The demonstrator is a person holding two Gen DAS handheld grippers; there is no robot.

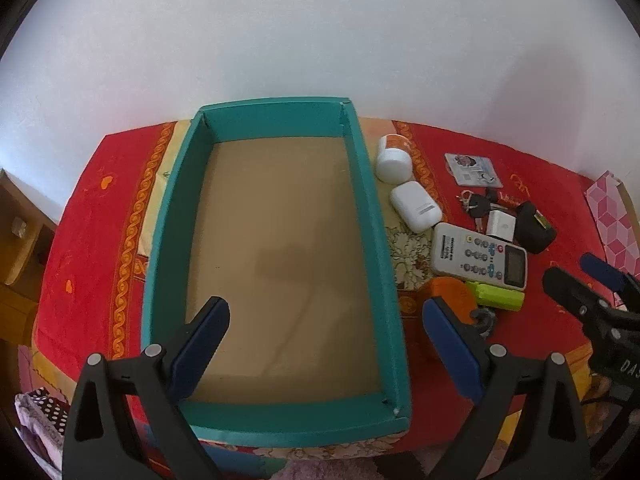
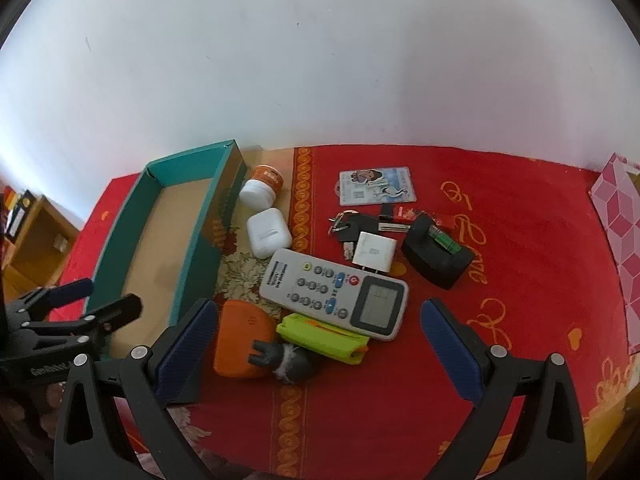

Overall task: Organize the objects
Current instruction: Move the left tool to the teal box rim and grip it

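We have stowed nothing yet: the box (image 1: pixel 276 248) is bare. Remote (image 2: pixel 334 294), keys (image 2: pixel 352 226) and other items lie beside it. Left gripper (image 1: pixel 326 330) and right gripper (image 2: pixel 320 330) gape wide, empty.

I see a table under a red patterned cloth (image 2: pixel 500 208) (orange scrollwork), with a teal tray (image 1: pixel 372 216) toward its left edge; remote (image 2: pixel 336 294), keys (image 2: pixel 352 226) and white jar (image 2: pixel 260 190) lie mid-table.

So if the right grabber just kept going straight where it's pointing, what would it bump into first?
Probably the lime green case or the grey-white remote lying on it. They sit centred between the open right gripper fingers, though depth is hard to judge.
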